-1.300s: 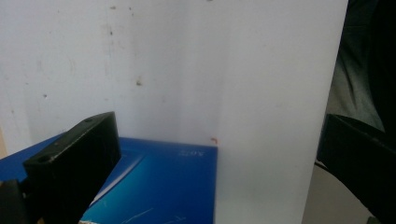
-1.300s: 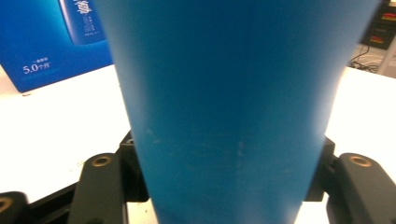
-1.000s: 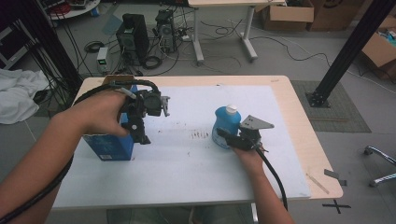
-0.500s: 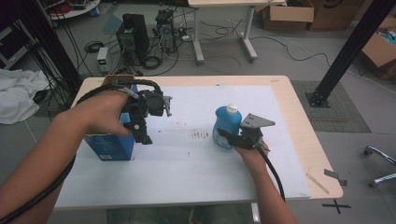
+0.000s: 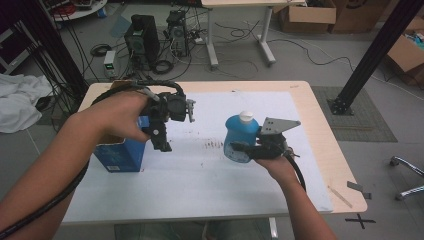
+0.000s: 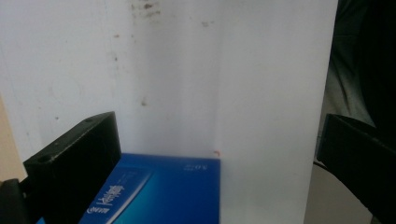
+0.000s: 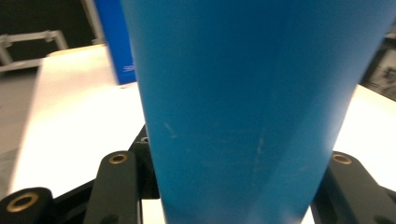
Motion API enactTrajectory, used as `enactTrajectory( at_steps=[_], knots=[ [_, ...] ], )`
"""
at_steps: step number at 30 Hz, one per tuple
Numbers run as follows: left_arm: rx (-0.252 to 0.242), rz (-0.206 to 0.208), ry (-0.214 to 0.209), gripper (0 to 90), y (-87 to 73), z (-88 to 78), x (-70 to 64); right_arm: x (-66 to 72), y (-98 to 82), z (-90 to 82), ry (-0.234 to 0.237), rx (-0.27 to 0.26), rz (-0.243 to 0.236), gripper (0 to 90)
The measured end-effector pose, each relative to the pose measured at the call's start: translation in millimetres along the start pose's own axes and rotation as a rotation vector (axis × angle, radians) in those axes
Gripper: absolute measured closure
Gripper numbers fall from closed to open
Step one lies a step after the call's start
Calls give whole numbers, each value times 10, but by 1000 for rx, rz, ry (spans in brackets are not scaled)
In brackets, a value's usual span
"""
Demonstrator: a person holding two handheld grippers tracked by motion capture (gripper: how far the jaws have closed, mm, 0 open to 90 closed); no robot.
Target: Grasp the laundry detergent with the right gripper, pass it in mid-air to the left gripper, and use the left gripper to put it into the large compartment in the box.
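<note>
A blue bottle point(image 5: 241, 141) with a white cap stands right of the table's middle, and my right gripper point(image 5: 246, 149) is shut on its lower body from the right. In the right gripper view the blue bottle point(image 7: 243, 102) sits between the two jaws of my right gripper point(image 7: 233, 196). A blue box point(image 5: 120, 156) stands upright at the left of the white sheet. My left gripper point(image 5: 161, 134) hangs just right of the box's top, pointing down. In its own view my left gripper point(image 6: 215, 135) is wide open over the box's top face point(image 6: 163, 191), holding nothing.
A white sheet point(image 5: 210, 190) with dark smudges covers most of the wooden table point(image 5: 320, 125). The blue box point(image 7: 114, 42) stands beyond the bottle in the right gripper view. Computers, cables and cardboard boxes lie on the floor past the far edge.
My left gripper has drifted a little to the right, away from the box's top. The right gripper and the bottle have hardly moved.
</note>
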State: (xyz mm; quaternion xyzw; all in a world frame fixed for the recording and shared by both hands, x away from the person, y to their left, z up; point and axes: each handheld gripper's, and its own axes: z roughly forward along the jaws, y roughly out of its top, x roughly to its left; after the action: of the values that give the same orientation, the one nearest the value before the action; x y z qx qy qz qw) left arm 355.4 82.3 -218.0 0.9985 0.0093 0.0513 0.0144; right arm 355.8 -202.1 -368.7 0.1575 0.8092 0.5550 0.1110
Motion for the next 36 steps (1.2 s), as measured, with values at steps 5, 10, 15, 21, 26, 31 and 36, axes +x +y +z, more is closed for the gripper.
enactTrajectory(
  at_steps=[5,10,15,21,26,31,36],
  knots=[
    [-5,9,-16,1,58,33,-7,106,36,82,76,8,-30,458],
    [-11,10,-42,1,98,130,-32,219,-23,264,173,32,-45,460],
    [-14,13,-56,1,123,172,-51,303,-55,389,215,27,-48,461],
    [-2,16,-65,1,158,184,-79,432,-46,598,269,10,-64,460],
    [-6,23,-71,1,200,210,-133,542,34,800,302,6,-75,461],
    [-7,34,-71,1,237,243,-178,576,96,906,315,2,-91,461],
    [-7,42,-67,2,271,270,-219,623,140,1043,331,9,-107,461]
  ],
)
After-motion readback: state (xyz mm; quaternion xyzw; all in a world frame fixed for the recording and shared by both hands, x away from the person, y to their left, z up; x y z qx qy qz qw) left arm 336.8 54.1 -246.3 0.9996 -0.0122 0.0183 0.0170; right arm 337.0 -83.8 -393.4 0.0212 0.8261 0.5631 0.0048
